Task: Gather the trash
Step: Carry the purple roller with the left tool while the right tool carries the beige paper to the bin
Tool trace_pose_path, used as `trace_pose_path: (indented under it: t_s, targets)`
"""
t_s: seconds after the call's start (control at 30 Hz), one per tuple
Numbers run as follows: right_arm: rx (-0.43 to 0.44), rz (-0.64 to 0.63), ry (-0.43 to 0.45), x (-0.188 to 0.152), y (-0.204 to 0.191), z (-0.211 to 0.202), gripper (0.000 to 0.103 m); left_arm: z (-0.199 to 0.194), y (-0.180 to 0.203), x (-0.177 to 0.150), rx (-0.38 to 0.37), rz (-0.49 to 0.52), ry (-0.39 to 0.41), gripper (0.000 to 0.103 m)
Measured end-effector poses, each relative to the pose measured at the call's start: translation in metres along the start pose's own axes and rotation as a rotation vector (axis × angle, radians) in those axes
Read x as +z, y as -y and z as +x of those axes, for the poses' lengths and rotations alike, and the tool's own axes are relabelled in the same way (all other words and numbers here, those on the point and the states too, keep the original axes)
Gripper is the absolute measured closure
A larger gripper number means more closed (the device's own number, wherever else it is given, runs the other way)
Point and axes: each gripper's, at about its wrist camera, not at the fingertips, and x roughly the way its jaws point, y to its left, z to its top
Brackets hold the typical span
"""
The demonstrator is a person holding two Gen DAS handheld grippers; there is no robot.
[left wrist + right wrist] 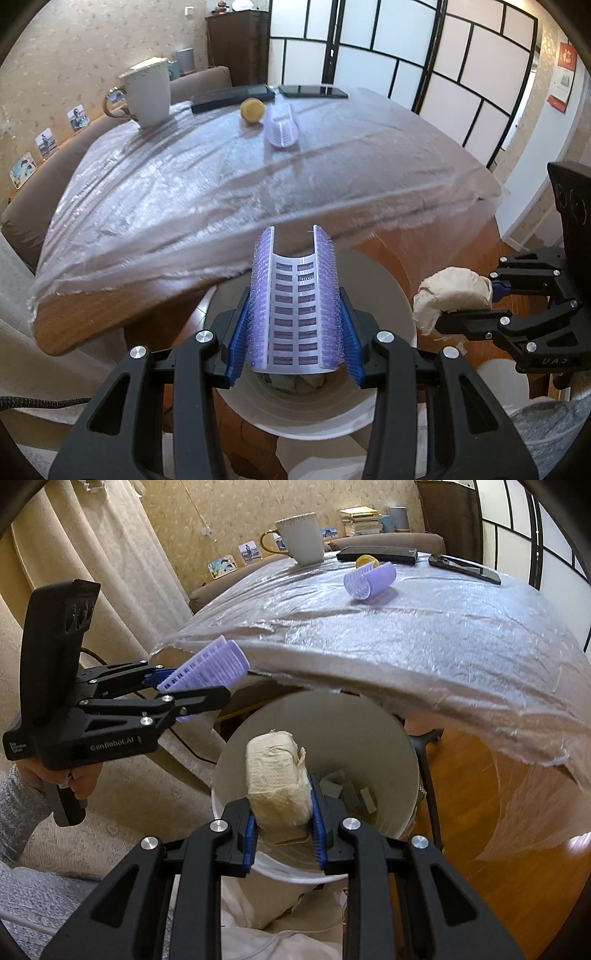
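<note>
Step in hand: carrying two pieces of trash to the bin; both are now hanging over or near its mouth, release pending.

Left gripper point(293, 306) is clamping a purple hair roller point(294, 295) between its blue pads, jaws narrowed onto the roller's bristled sides. In the left wrist view the roller is standing at 12 o'clock from the gripper, with the white bin point(380, 402) opening directly beneath and behind it.

Right gripper point(282, 808) is squeezing a crumpled paper wad point(277, 775), jaws drawn in tight on it. In the right wrist view the wad is sitting above the bin point(391, 738), whose inside is showing grey scraps at about 2 o'clock from the wad. The left gripper point(201, 686) with its roller point(210, 668) is appearing at 10 o'clock, beside the bin's rim rather than clearly over it; exact overlap cannot be told.

Judgement: next move is calling for each gripper to be centred over the opening, then the jaws widened so the items are dropping inside. The left one probably needs to come further in over the rim first.

Remaining: a second purple roller point(281, 127) and a small yellow round item point(252, 110) are lying on the plastic-covered tabletop point(184, 192), at 12 o'clock, well apart from both grippers.
</note>
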Motion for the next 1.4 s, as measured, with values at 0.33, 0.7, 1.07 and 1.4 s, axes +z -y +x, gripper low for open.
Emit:
trace_pose_path:
  t_s: [0.33, 0.7, 1.07, 1.4]
  targets:
    - [0.002, 0.016, -0.026, -0.008, 0.004, 0.01, 0.079, 0.023, 0.013, -0.016, -0.018, 0.012, -0.077, 0.059]
    - [-0.038, 0.01, -0.052, -0.008, 0.011, 0.026, 0.079, 0.047, 0.008, -0.025, 0.001, 0.012, -0.15, 0.059]
    - [-0.061, 0.003, -0.065, -0.01, 0.012, 0.037, 0.079, 0.061, 0.007, -0.026, 0.027, 0.019, -0.175, 0.059]
    - [-0.061, 0.001, -0.071, -0.007, 0.017, 0.04, 0.079, 0.068, 0.006, -0.022, 0.047, 0.042, -0.189, 0.059]
